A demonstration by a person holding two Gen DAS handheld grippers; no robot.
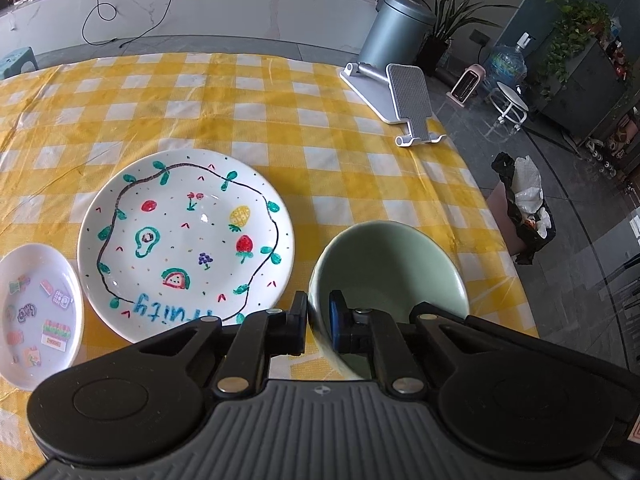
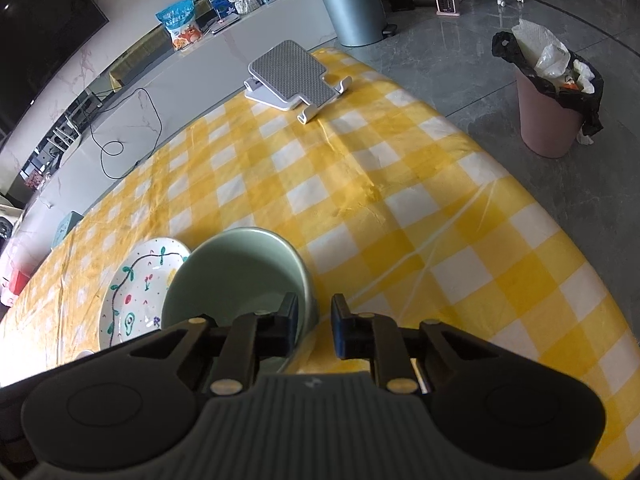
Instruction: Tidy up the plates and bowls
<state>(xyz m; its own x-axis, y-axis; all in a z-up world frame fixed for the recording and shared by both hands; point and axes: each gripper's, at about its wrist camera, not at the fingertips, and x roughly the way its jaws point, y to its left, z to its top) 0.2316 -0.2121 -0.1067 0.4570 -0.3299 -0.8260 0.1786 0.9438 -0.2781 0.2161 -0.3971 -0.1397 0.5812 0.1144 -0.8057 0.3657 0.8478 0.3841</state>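
A pale green bowl (image 1: 390, 258) sits on the yellow checked tablecloth (image 1: 280, 120). My left gripper (image 1: 319, 320) straddles the bowl's near-left rim, one finger outside and one inside, closed on it. My right gripper (image 2: 315, 322) straddles the same bowl's (image 2: 236, 272) right rim, one finger inside and one outside, with a small gap showing. A large white plate (image 1: 186, 240) painted with fruit lies left of the bowl; it also shows in the right wrist view (image 2: 136, 292). A small white dish (image 1: 36, 312) with stickers lies at the far left.
A grey tablet stand (image 1: 404, 104) stands at the table's far right; it also shows in the right wrist view (image 2: 292, 76). The table edge runs close on the right. A pink waste bin (image 2: 548, 100) and a grey bin (image 2: 348, 4) stand on the floor.
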